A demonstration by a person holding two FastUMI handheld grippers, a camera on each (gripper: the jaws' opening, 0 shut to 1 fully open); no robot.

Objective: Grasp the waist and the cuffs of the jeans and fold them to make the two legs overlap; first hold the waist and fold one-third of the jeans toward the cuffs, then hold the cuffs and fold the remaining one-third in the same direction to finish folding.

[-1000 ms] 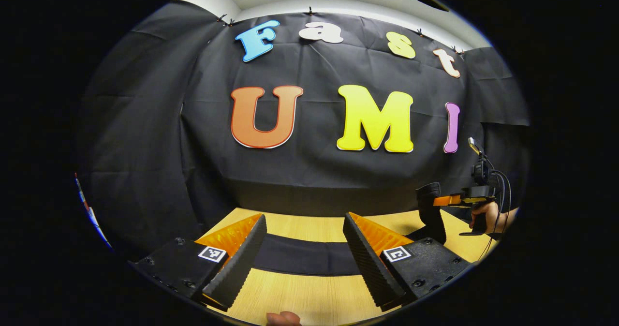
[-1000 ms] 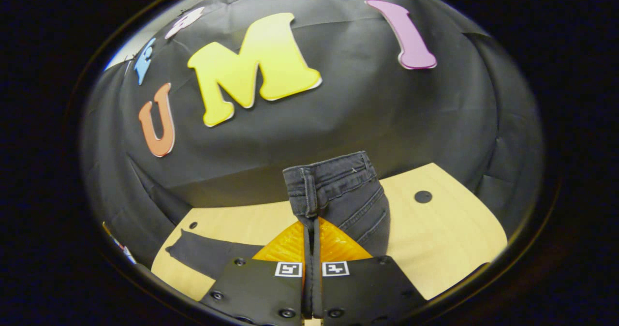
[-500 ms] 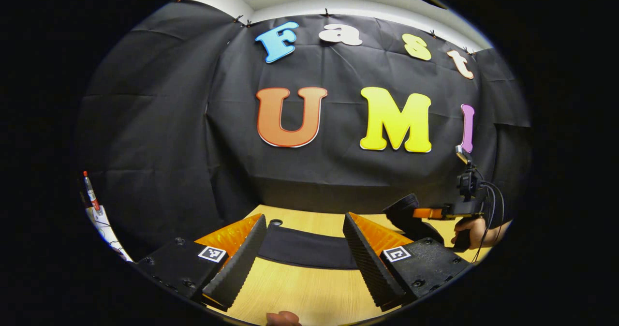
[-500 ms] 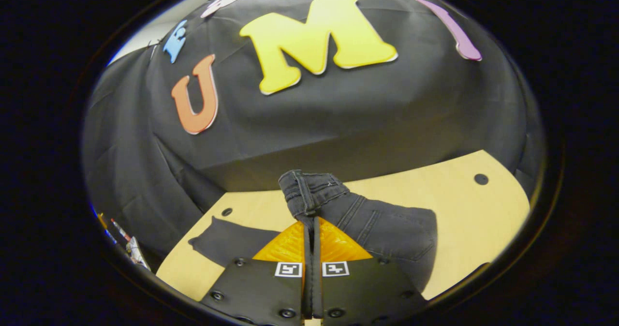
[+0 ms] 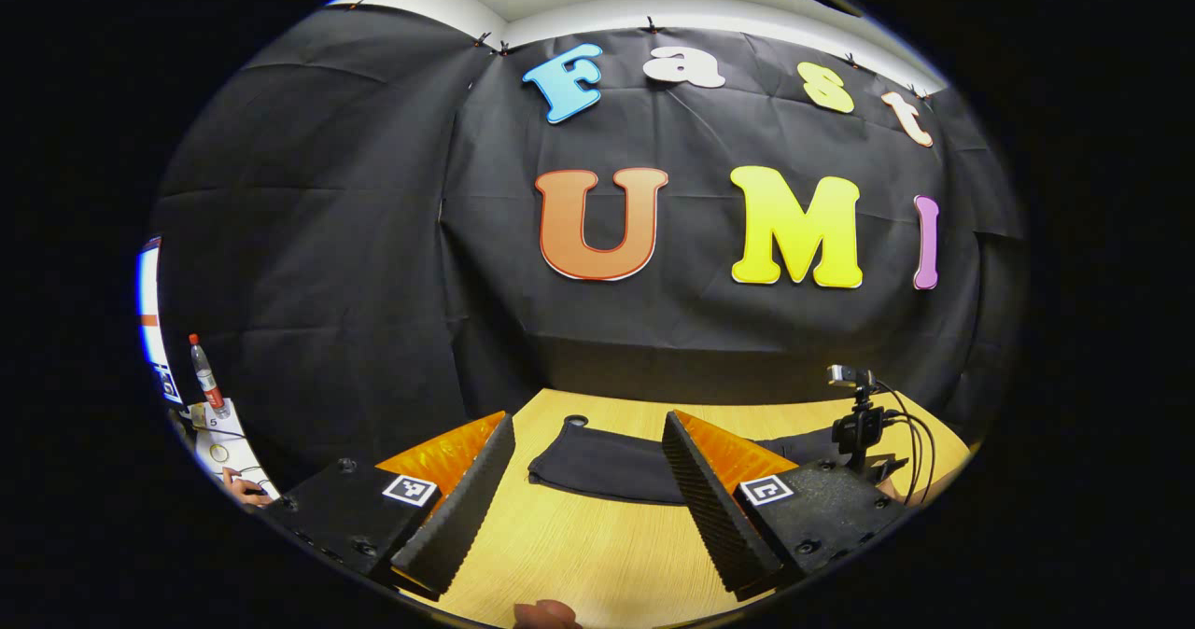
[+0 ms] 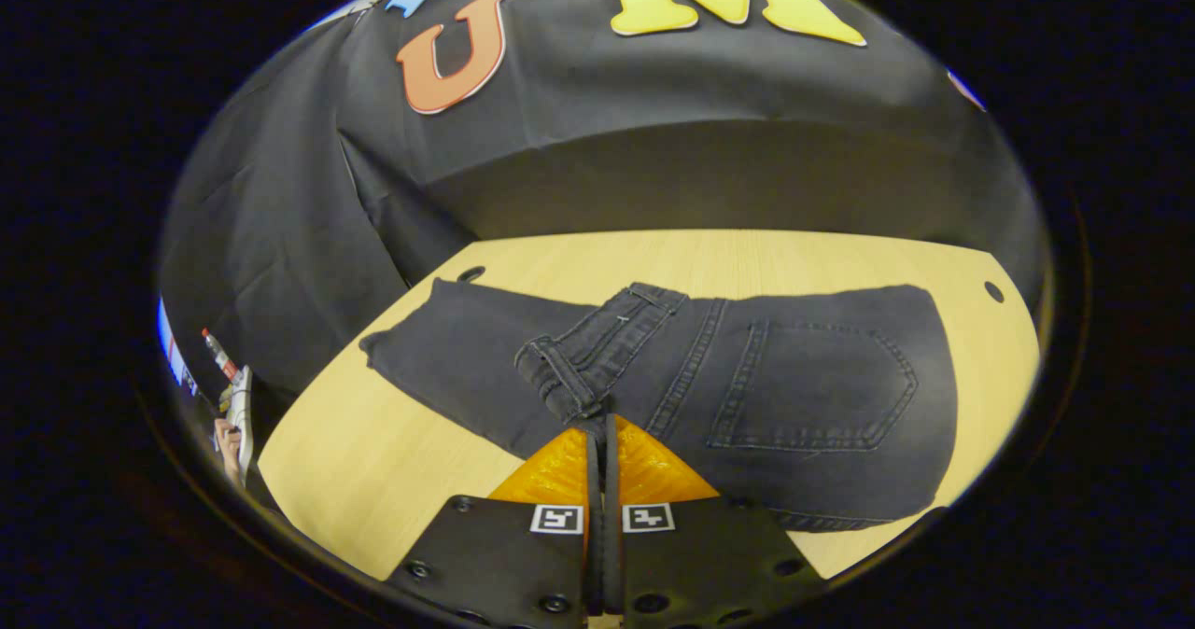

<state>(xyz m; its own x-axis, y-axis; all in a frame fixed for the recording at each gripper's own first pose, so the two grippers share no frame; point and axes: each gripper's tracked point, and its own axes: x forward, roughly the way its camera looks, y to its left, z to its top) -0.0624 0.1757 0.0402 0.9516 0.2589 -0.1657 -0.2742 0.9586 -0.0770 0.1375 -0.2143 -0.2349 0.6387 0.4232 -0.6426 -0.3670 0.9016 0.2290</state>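
- The pale wooden worktop (image 6: 392, 480) carried the dark grey denim jeans (image 6: 803, 396) across most of its width. A second before, my right claw view had shown the waist end held up in the air; now that end lay flat, back pocket upward, on top of the leg part.
- The jeans looked already doubled leg over leg, and the waist third now rested folded toward the cuffs. I judged the first fold as good as laid, with the cuff fold still to come.
- The cuff end (image 5: 597, 461) lay flat on the worktop near the round cable hole (image 5: 576, 421), and it sat between my left claw's fingers in that view but further off, untouched.
- My right claw (image 6: 605, 442) was clenched, its two orange-backed fingers pressed together on the waistband (image 6: 560, 377) at the folded edge. Letting go there seemed the next thing, and I expected the stiff band to stay put.
- My left claw (image 5: 588, 489) hung released, fingers wide apart above bare worktop, gripping nothing. Over the last second its view had swung so that the cuff end came into sight ahead, which suited taking hold of the cuffs next.
- In the left claw view the right claw's small camera mount and cables (image 5: 864, 419) showed low over the far end of the jeans.
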